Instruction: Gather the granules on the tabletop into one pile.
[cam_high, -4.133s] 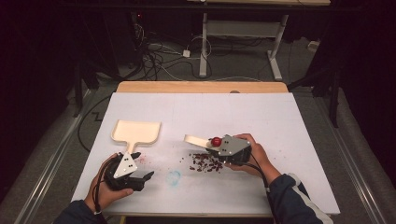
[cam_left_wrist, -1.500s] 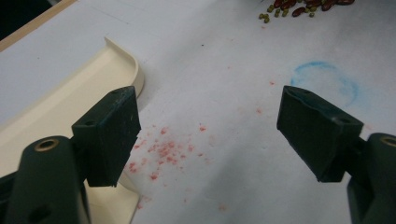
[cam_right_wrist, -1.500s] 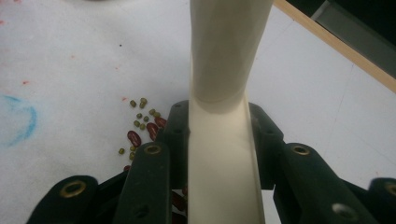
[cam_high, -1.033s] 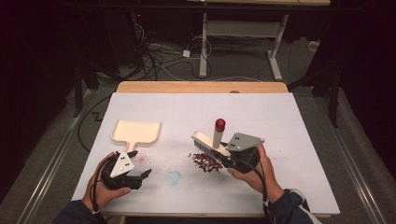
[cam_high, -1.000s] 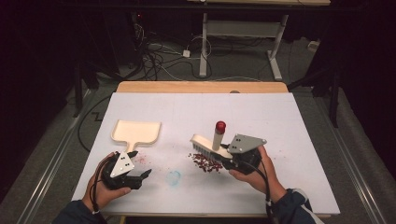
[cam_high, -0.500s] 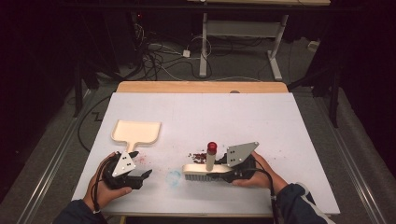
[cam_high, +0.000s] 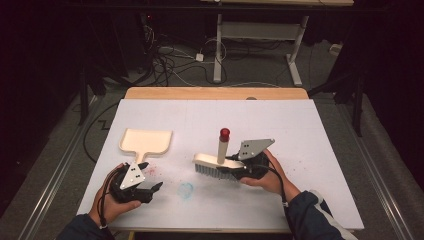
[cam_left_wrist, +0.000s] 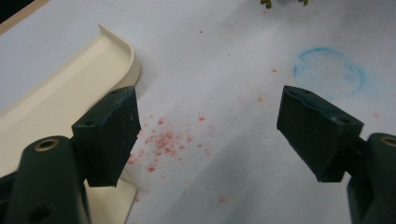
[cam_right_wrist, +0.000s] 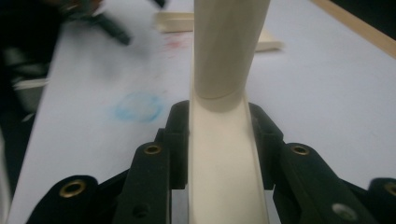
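A cream brush (cam_high: 215, 166) with an upright red-tipped handle (cam_high: 223, 142) rests bristles-down on the white table (cam_high: 300, 130). My right gripper (cam_high: 239, 169) is shut on the brush's back end. In the right gripper view, the jaws of my right gripper (cam_right_wrist: 224, 126) clamp the cream brush body (cam_right_wrist: 224, 177) below its handle (cam_right_wrist: 226, 42). A cream dustpan (cam_high: 146, 141) lies flat at the left. My left gripper (cam_high: 150, 176) is open just in front of the dustpan's handle. The left gripper (cam_left_wrist: 208, 135) holds nothing, with the dustpan (cam_left_wrist: 56, 93) beside its left jaw.
Fine red crumbs (cam_left_wrist: 163, 140) are scattered on the table between the left jaws. A blue ring stain (cam_high: 185, 189) marks the table between the two hands. The table's wooden far edge (cam_high: 215, 93) lies beyond, with desk legs and cables on the floor behind.
The brush has gone from close to the front edge by the blue stain back a little to the right and away from the edge. The left gripper has stayed put.
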